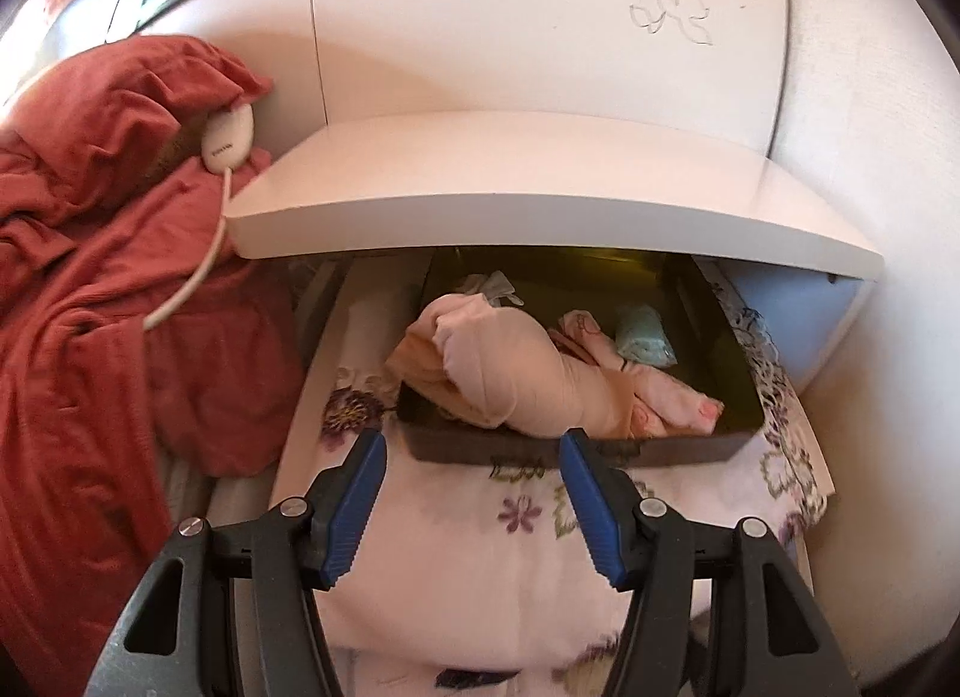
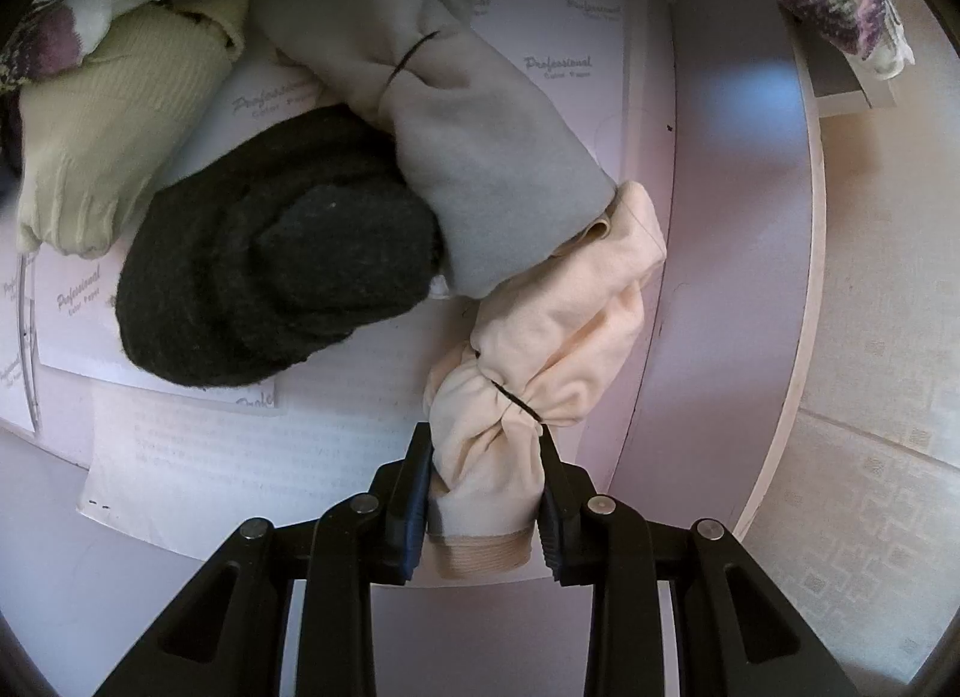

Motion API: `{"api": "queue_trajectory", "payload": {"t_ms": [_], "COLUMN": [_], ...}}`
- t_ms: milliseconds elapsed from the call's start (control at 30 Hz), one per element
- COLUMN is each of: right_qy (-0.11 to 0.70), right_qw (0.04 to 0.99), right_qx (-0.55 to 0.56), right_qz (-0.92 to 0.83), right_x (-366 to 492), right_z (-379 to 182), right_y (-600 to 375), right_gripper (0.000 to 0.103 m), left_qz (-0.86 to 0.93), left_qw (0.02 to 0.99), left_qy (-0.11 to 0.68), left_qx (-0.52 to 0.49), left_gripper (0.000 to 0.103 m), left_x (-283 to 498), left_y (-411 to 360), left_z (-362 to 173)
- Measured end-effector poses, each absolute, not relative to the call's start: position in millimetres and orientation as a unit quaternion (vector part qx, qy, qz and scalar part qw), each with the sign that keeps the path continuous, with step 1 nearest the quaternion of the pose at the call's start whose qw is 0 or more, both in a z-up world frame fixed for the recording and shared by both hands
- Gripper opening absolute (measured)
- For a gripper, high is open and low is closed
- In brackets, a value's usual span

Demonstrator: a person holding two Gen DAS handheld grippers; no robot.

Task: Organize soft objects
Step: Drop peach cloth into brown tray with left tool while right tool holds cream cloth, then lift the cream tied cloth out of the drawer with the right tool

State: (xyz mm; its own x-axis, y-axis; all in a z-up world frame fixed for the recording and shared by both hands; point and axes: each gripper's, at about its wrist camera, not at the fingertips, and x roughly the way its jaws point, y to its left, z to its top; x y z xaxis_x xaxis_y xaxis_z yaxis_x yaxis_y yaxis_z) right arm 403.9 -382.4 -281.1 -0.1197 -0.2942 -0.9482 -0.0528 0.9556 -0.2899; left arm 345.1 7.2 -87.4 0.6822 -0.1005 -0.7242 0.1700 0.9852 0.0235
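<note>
Right hand-held gripper (image 2: 486, 457) clamps peach banded cloth roll (image 2: 540, 349) in drawer – left hand-held gripper (image 1: 474, 457) wide open, empty – several rolls already stowed, sorting approx. midway.

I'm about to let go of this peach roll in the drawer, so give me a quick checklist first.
1. Right gripper jaws clamped on the peach roll: ok.
2. Roll lies inside the drawer, beside its wall: ok.
3. Roll's far end touches the grey roll, apart from the black roll: ok.
4. Left gripper jaws apart, nothing between them: ok.
5. Dark bin has free room: cannot tell.
</note>
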Motion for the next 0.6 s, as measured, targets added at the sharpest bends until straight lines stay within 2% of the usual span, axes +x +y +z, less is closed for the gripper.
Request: {"api": "queue_trajectory", "payload": {"t_ms": [167, 600], "right_qy": [0.735, 0.727], "right_qw": [0.665, 0.685], "right_qx": [-0.096, -0.016], "right_qz": [-0.094, -0.050], "right_x": [403, 400], "right_z": [-275, -256], "right_y": [-385, -379], "right_gripper": [0.030, 0.030], "left_qz": [-0.068, -0.065], "left_qw": [0.915, 0.898], "left_qy": [0.394, 0.433], "left_qx": [0.052, 0.051], "left_gripper": [0.061, 0.061], "left_x": [317, 261], "left_y": [18, 38], "left_z": [-79, -100]}}
